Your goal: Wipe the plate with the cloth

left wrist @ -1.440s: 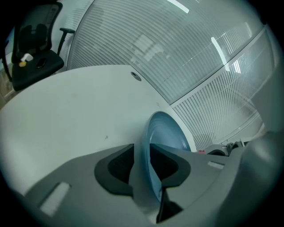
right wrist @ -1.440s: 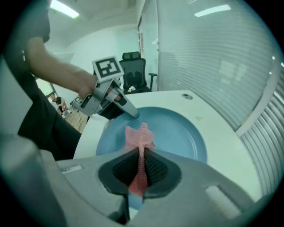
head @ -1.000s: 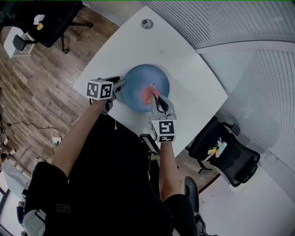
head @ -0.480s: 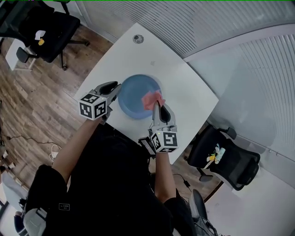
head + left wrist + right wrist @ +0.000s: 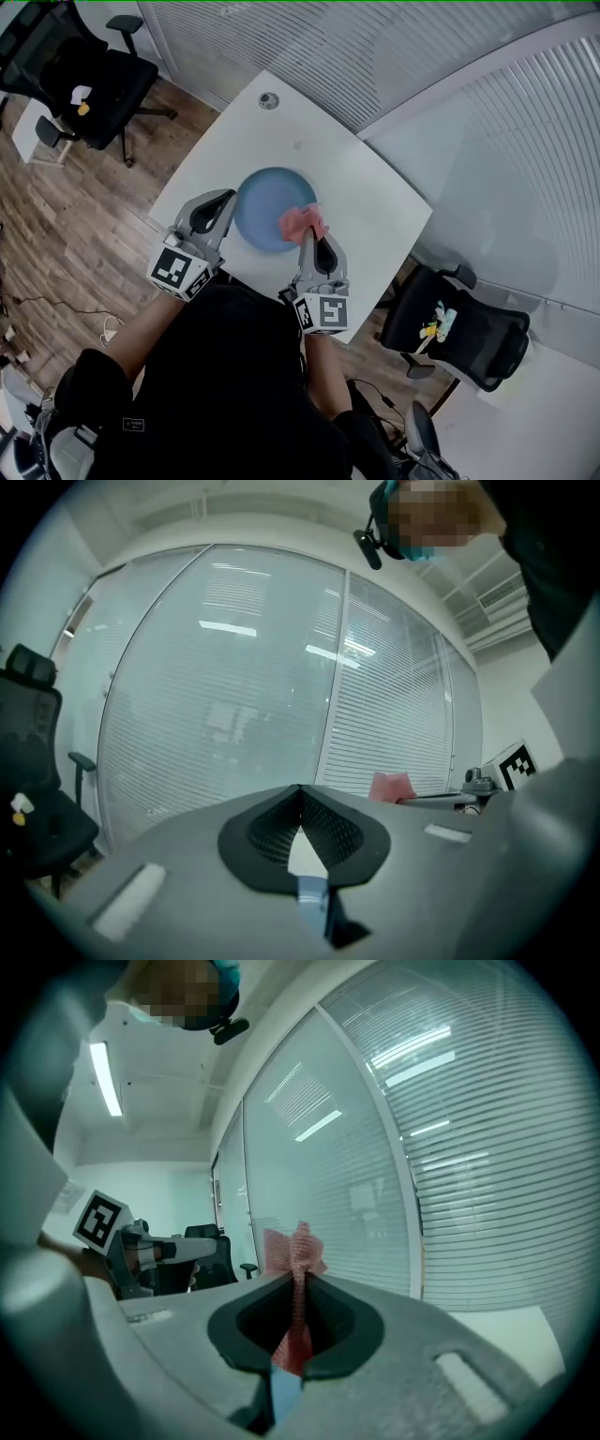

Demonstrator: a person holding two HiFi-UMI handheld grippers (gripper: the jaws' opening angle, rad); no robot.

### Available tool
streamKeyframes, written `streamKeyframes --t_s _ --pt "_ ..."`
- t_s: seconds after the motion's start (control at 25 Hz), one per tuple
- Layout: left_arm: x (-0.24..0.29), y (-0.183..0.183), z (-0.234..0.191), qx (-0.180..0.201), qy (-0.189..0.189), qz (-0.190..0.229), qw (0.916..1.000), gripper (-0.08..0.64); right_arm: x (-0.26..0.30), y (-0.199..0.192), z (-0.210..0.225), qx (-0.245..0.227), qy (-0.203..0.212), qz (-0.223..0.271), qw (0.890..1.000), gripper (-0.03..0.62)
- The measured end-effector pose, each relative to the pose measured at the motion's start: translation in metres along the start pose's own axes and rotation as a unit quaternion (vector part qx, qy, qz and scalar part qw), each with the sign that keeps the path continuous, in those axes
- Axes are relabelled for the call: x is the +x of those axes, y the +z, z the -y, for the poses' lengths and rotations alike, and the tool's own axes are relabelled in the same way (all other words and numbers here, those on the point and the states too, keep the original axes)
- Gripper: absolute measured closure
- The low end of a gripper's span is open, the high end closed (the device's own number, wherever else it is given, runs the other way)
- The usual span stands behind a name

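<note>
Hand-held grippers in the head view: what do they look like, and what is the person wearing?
Both the left hand-held gripper and the right hand-held gripper are grey, with two tapering jaws lined in black ribbed padding. Each carries a white cube printed with black square markers. The person wears a black top.

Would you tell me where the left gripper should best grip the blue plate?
Probably the rim nearest the left gripper, coming from that side with its shut jaws opened first. The plate lies flat on the table, so only its edge can be pinched; the right gripper holds the cloth over the opposite side.
</note>
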State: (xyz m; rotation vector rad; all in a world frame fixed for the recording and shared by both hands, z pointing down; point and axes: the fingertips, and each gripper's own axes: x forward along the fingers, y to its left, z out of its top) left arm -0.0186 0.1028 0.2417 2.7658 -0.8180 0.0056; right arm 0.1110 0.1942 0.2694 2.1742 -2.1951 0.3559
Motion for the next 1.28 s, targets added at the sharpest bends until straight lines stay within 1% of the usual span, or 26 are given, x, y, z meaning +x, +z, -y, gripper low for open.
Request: streamKeyframes --t_s 0.08,0.2,0.28,0.48,0.72,1.04,1.28 --pt "-0.008 -0.005 0.009 0.007 0.001 -0.006 1.0000 0.558 -0.007 -0.003 -0.003 0.004 -0.011 0.004 1.000 0.578" --pt "-0.014 -0.029 0.015 0.002 -0.005 -0.029 0.9996 0.558 -0.013 -0.014 -0.005 0.019 -0.019 -0.007 1.000 0.578" --pt "-0.015 -0.036 0.017 0.000 -0.007 -0.036 0.9993 0.558 -0.015 -0.017 -0.005 0.020 -0.023 -0.013 0.999 0.578" --pt "-0.020 -0.027 0.024 0.005 -0.008 -0.028 0.9996 0.558 -0.020 -0.016 -0.004 0.018 -0.029 -0.009 0.999 0.578" --pt "-0.025 -0.024 0.032 0.008 -0.012 -0.025 0.9996 0.558 -0.028 -0.011 -0.006 0.015 -0.026 -0.004 1.000 0.578" --pt "-0.026 -0.024 0.036 0.016 -0.014 -0.019 0.9996 0.558 -0.032 -0.009 -0.004 0.017 -0.026 0.000 1.000 0.578" --pt "-0.023 -0.024 0.034 0.018 -0.016 -0.023 0.9994 0.558 -0.027 -0.009 0.001 0.019 -0.025 0.001 0.999 0.578"
